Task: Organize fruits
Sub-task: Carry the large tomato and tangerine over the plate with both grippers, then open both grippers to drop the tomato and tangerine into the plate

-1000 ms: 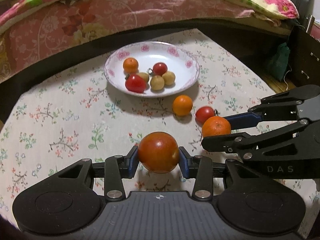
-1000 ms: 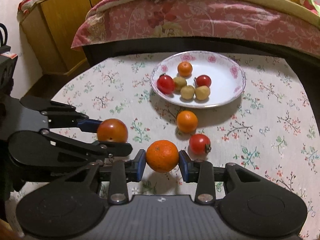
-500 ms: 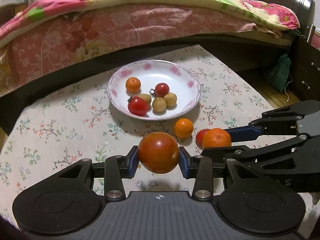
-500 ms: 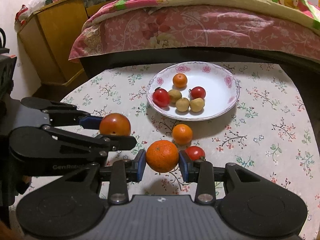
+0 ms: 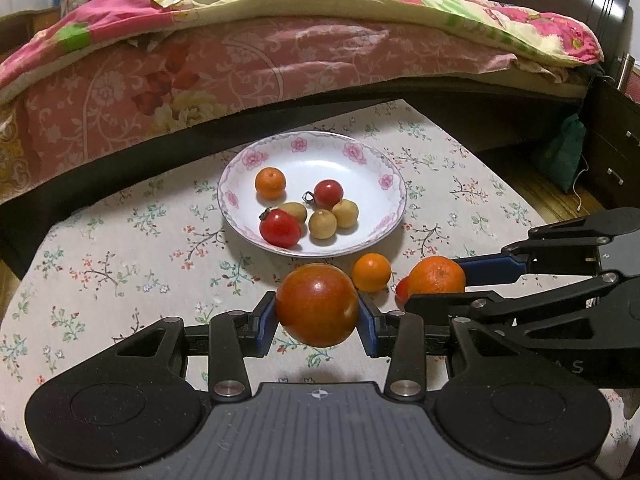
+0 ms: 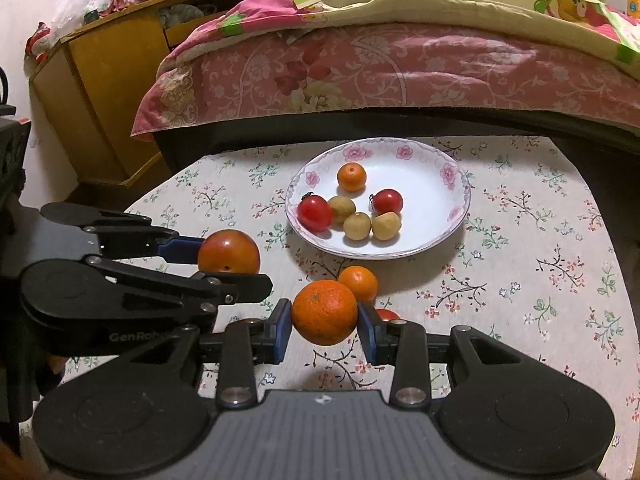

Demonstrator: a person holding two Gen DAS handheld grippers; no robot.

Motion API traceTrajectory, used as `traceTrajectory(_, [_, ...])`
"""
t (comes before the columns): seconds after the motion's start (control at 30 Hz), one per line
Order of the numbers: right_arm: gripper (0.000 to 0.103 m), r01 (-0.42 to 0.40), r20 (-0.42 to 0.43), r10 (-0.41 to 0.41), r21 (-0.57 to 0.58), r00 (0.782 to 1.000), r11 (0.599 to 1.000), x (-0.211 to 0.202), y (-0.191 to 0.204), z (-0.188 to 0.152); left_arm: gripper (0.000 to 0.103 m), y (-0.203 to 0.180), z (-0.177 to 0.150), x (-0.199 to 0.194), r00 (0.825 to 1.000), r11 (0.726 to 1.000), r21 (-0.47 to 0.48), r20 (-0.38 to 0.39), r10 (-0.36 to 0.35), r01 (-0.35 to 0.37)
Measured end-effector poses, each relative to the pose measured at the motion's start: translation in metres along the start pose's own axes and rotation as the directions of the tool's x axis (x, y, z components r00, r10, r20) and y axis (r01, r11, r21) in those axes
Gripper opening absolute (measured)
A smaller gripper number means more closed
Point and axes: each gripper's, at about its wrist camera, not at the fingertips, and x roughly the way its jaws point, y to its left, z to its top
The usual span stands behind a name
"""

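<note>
My left gripper (image 5: 317, 316) is shut on a large red-orange tomato (image 5: 317, 305), held above the flowered tablecloth. Just to its right, my right gripper (image 6: 324, 326) is shut on an orange (image 6: 324, 312). Each held fruit also shows in the other view: the orange (image 5: 437, 276) and the tomato (image 6: 229, 252). Ahead lies a white flower-rimmed plate (image 5: 372, 160) with a small orange (image 5: 271, 183), two red tomatoes (image 5: 280, 228) and three tan round fruits (image 5: 322, 224). A small orange (image 5: 371, 272) and a mostly hidden red tomato (image 6: 386, 314) lie on the cloth before the plate.
The small table (image 6: 540, 248) ends close behind the plate, where a bed (image 5: 240, 68) with pink covers runs across. A yellow wooden cabinet (image 6: 100, 92) stands far left and a dark drawer unit (image 5: 616, 152) to the right.
Both views have tipped upward, so the plate and loose fruit sit lower and closer in frame. Both grips look the same as before.
</note>
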Motion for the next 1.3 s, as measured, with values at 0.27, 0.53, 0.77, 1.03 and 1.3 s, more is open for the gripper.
traceTrajectory(0.27, [0.032,0.006,0.017,-0.006,0.022,1.000,1.000,0.001,-0.004,0.007,0.048,0.001,0.011,0.003,1.000,1.000,0.009,0.020,0.005,-0.006])
traceTrajectory(0.53, [0.032,0.012,0.049,-0.015,0.064,0.999,0.998,0.005,-0.019,0.024,0.048,0.002,0.037,0.014,0.998,1.000,0.020,0.060,0.019,-0.020])
traceTrajectory(0.77, [0.032,0.034,0.069,-0.040,0.088,0.997,0.996,0.021,-0.042,0.044,0.048,0.002,0.064,0.043,0.997,0.999,0.045,0.069,0.018,-0.021])
traceTrajectory(1.03, [0.032,0.047,0.077,-0.055,0.097,0.995,0.994,0.049,-0.064,0.062,0.048,0.011,0.081,0.073,0.999,0.999,0.039,0.047,0.028,-0.030])
traceTrajectory(1.3, [0.032,0.018,0.083,-0.029,0.135,0.996,0.991,0.063,-0.078,0.063,0.049,0.013,0.087,0.086,0.999,0.999,0.039,0.036,0.036,-0.038])
